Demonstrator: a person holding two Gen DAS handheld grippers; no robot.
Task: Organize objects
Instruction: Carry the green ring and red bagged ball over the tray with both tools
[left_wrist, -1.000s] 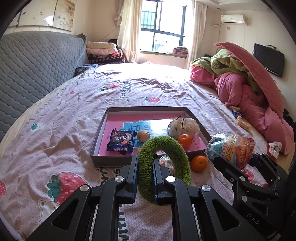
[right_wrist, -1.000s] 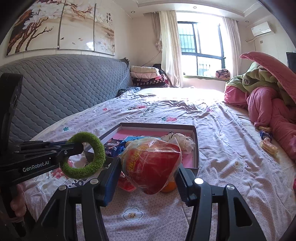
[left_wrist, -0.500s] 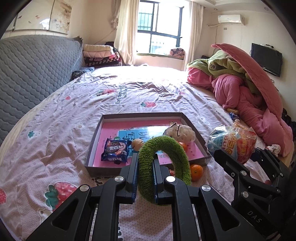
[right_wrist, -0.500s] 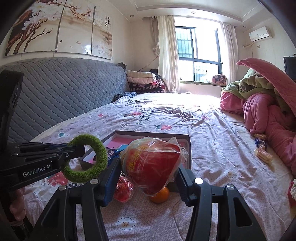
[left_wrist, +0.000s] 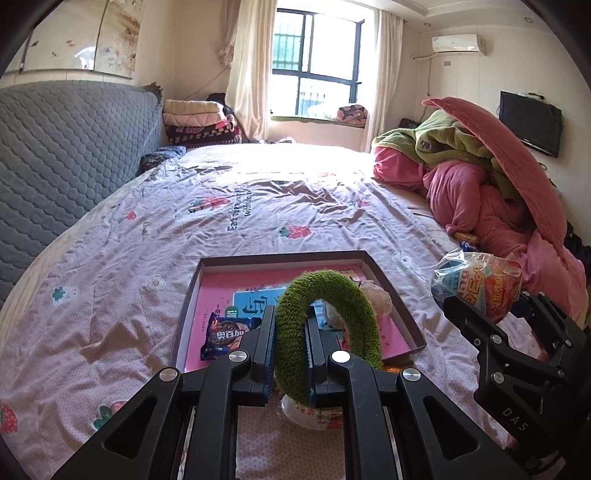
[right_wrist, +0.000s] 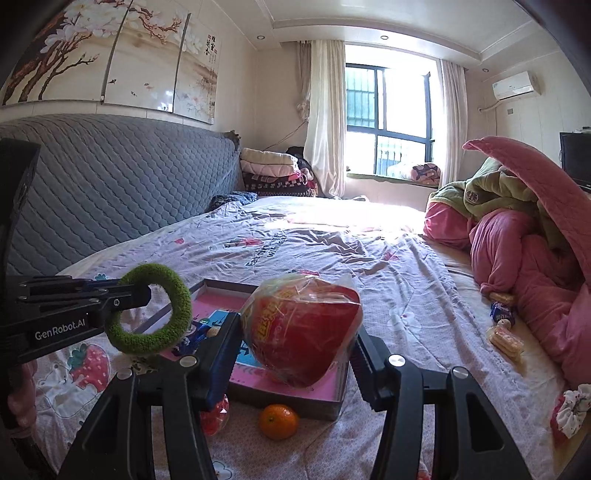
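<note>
While the left gripper pinches the green ring above the tray, the ring hides part of the tray's contents. Clamped in the right gripper, the red snack bag covers the tray's near corner; its print is unreadable.

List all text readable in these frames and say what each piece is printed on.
"GenRobot.AI": side of the left tool.
"DAS": body of the right tool.
"奥百加": blue snack packet in the tray.
Bedsheet lettering, red snack bag print, wall calligraphy: not legible.
</note>
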